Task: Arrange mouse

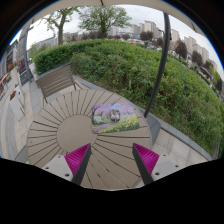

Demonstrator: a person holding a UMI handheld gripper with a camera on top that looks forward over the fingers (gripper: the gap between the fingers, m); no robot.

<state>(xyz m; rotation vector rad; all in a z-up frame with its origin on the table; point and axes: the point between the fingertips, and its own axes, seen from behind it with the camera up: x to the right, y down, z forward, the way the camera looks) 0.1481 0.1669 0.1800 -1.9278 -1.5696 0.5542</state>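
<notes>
- Your gripper (112, 160) hangs released, fingers spread over the slatted round table (60, 130), holding nothing.
- No mouse shows anywhere; you cannot tell where it lies.
- The mat (116, 117) lies beyond the fingers, probably where the mouse belongs.

Pale slatted table (60, 130) – colourful, perhaps floral mat (116, 117) – green hedge (140, 70).

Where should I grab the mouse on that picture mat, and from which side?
Probably grip the mouse across its long sides from above: it lies low and flat on the mat. The open gripper is short of it; the mouse's heading is too small to tell.
</notes>
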